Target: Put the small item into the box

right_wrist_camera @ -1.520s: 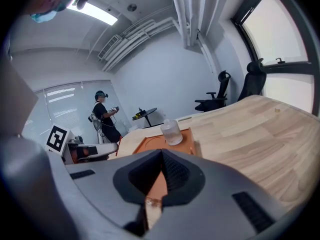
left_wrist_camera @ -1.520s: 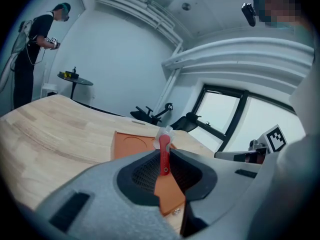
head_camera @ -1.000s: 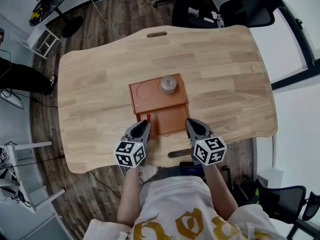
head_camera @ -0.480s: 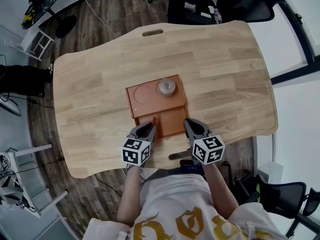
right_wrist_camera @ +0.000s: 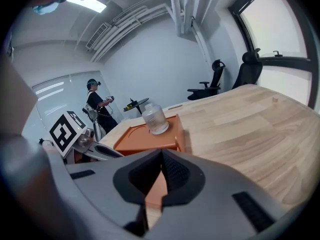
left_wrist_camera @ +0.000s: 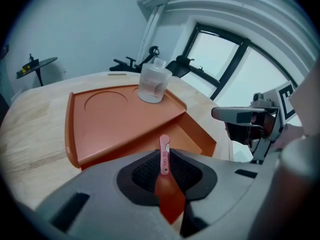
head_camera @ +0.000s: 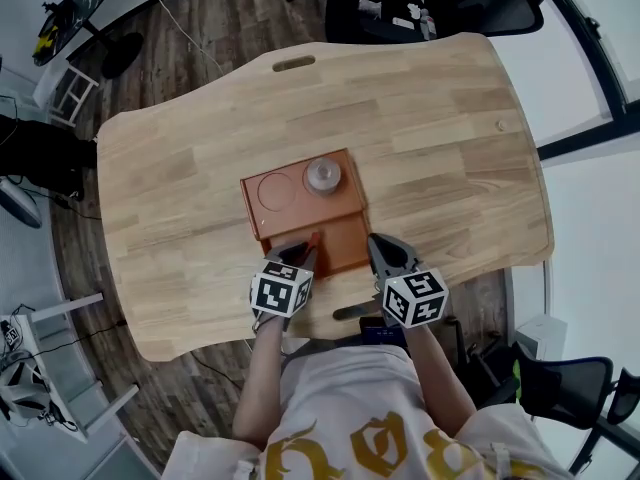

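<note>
An orange box (head_camera: 345, 243) lies on the wooden table, with a raised shelf at the back and a lower compartment in front. A clear jar (head_camera: 322, 175) stands on the shelf beside a round recess (head_camera: 279, 192). My left gripper (head_camera: 300, 252) is shut on a small red item (head_camera: 312, 240), held over the near left edge of the lower compartment. In the left gripper view the item (left_wrist_camera: 164, 156) sticks up between the pads, with the box (left_wrist_camera: 115, 129) and jar (left_wrist_camera: 152, 83) beyond. My right gripper (head_camera: 380, 249) is shut and holds nothing, at the box's near right corner (right_wrist_camera: 179, 134).
The table's near edge (head_camera: 330, 318) runs just under both grippers. A small knob (head_camera: 500, 125) sits at the table's far right. Office chairs (head_camera: 470, 3) stand beyond the far edge. A person (right_wrist_camera: 97, 106) stands far off in the right gripper view.
My left gripper has moved forward and to the right with the red item, from the box's near left corner to over the lower compartment's edge. The right gripper has barely moved.
</note>
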A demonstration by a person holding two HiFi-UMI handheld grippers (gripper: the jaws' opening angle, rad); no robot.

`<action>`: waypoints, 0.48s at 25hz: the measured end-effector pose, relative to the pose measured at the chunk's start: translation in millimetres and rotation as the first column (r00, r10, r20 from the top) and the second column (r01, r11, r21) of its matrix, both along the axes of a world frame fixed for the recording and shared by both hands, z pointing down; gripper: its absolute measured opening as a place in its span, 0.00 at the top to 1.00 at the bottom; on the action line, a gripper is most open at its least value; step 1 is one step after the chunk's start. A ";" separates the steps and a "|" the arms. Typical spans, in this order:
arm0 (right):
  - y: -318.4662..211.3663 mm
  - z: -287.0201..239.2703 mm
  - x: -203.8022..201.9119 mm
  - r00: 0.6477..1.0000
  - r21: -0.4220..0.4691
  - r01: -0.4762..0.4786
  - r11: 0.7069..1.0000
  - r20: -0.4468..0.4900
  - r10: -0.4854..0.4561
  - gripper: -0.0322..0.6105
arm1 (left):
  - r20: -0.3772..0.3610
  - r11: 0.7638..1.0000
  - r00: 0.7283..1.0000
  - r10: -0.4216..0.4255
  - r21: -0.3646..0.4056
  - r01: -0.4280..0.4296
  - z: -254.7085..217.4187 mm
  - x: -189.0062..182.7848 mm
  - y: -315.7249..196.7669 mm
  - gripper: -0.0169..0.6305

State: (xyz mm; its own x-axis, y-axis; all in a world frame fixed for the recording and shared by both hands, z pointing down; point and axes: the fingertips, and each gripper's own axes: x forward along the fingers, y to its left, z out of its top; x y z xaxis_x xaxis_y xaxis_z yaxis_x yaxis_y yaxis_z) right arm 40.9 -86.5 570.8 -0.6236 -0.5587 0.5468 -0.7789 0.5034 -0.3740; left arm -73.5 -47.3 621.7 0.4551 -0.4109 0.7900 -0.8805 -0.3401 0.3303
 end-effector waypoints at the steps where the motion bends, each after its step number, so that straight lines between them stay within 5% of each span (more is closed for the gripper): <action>1: -0.6 0.0 2.0 1.000 -0.001 -0.004 1.000 0.000 0.004 0.93 | 0.007 1.000 1.000 0.014 -0.010 -0.014 1.9 2.3 -0.4 0.88; 12: -10.7 9.9 24.6 0.999 -0.029 -0.034 0.999 -0.010 0.034 0.93 | 0.050 0.981 0.990 0.129 -0.153 -0.120 30.3 20.5 -1.8 0.88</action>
State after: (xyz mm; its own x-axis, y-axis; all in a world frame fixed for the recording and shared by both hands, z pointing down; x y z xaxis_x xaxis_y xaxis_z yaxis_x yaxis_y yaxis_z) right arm 65.5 -97.2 580.7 -0.5993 -0.5634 0.5687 -0.7989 0.4654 -0.3809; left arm -52.9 -49.1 651.9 0.4452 -0.2298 0.8654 -0.8541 -0.3991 0.3335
